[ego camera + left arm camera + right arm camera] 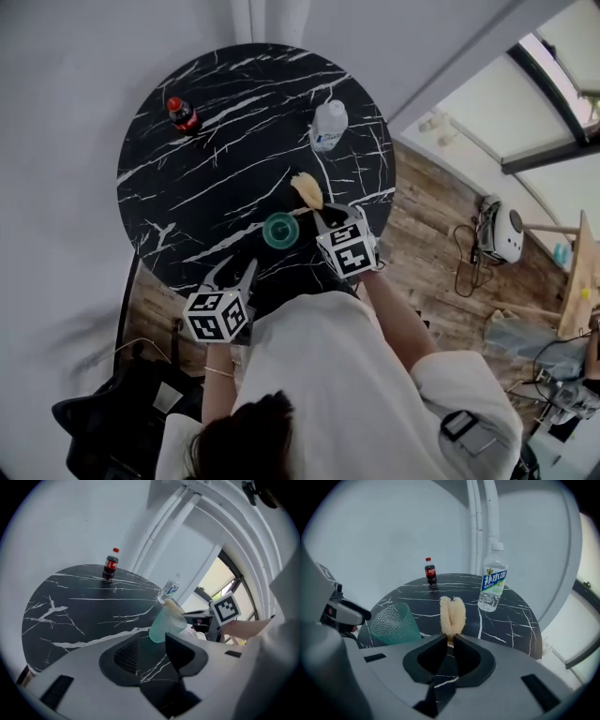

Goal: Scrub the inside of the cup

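Right gripper [451, 638] angles down over the near edge of the table [511, 616], clenched on a folded scrubber [452, 613] — the green cup [393, 623] stands just to its left. Left gripper [152, 644] tilts down too, jaws apart and empty — cup just beyond its tips.

- Water bottle [492, 581]: blue label with large white Chinese characters, seemingly "补水啦"; smaller print is unreadable
- Small dark soda bottle [431, 572]: red label, its white writing too small to read
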`<state>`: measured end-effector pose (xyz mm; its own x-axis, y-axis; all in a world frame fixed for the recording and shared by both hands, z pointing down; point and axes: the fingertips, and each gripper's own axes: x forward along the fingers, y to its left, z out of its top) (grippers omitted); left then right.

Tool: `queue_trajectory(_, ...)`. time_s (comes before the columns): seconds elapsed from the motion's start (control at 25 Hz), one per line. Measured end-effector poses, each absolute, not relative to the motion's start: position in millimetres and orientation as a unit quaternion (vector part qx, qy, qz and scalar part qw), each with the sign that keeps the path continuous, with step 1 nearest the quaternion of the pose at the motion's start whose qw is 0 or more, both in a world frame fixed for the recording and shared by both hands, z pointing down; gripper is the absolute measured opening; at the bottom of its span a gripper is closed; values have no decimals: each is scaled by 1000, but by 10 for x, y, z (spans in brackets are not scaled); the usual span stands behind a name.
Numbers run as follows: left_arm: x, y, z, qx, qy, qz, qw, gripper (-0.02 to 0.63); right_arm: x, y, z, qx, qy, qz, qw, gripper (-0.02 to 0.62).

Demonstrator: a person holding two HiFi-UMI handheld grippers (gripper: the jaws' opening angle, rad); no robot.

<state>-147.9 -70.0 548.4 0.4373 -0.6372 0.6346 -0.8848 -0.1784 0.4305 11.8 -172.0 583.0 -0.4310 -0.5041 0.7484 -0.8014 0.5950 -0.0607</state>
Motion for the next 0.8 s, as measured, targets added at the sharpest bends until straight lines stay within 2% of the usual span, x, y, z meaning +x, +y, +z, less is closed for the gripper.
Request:
queue_trajectory(0.12,-1381,-687,5582,773,-477,205,365,189,203,-1689,5763,410,-817,213,344,61)
queue_trajectory(0.32,-1065,-735,5717,817,-412,257,310,333,331,-1639,5702,418,-815,231,328,61)
queue_trajectory(0.52,-885,-818,5884,819,-418,268,286,373,419,-1581,5637,424,-815,240,314,61)
queue_trajectory(0.8,-690,-1033,5981,821,-438,237,280,382,551,-1500,5627,428,-812,241,316,61)
